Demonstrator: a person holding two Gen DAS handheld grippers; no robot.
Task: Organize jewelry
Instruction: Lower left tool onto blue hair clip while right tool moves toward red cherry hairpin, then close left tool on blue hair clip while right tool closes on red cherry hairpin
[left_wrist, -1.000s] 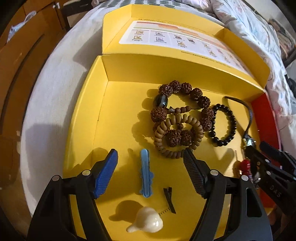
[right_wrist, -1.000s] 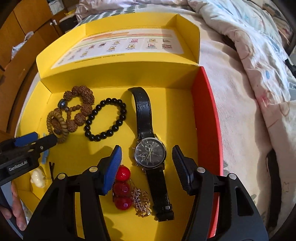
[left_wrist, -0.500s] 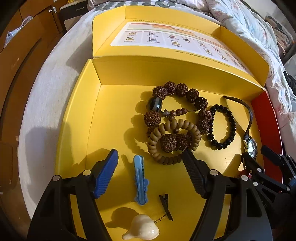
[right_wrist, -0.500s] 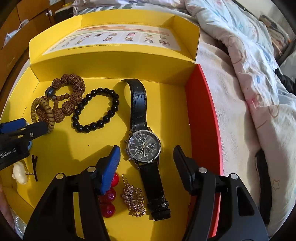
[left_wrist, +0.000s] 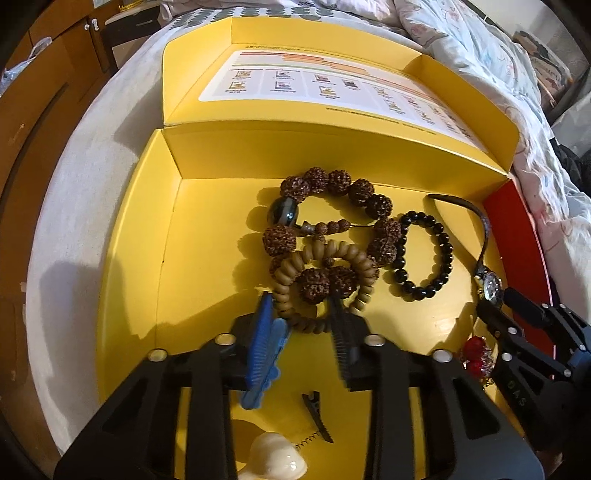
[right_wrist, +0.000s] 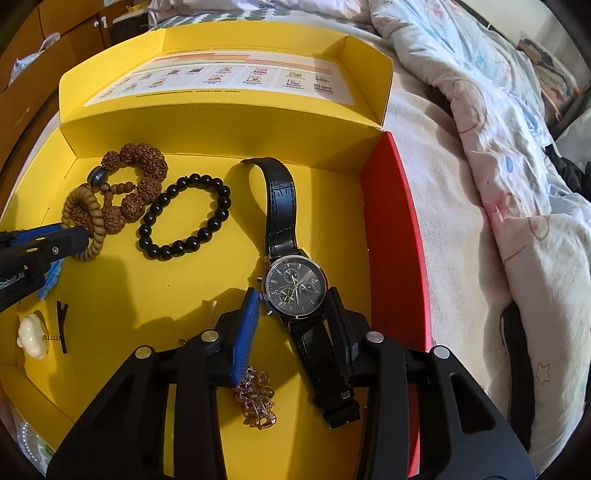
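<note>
An open yellow box (left_wrist: 133, 258) holds the jewelry. My left gripper (left_wrist: 301, 325) has closed to a narrow gap around the near loop of the tan bead bracelet (left_wrist: 325, 254), which lies over the brown rudraksha bracelet (left_wrist: 332, 184). A blue hair clip (left_wrist: 264, 365) lies under its left finger. My right gripper (right_wrist: 291, 314) has closed around the black watch (right_wrist: 295, 282), its pads at the case and strap. A black bead bracelet (right_wrist: 184, 218) lies between the two.
A gold chain brooch (right_wrist: 256, 395), red beads (left_wrist: 474, 354), a small black clip (left_wrist: 317, 413) and a white shell charm (left_wrist: 275, 461) lie near the box front. The box lid (right_wrist: 229, 77) stands open behind. A red box wall (right_wrist: 395, 240) and bedding (right_wrist: 480, 147) lie right.
Both grippers have moved forward and closed in, the left onto the tan bracelet, the right onto the watch.
</note>
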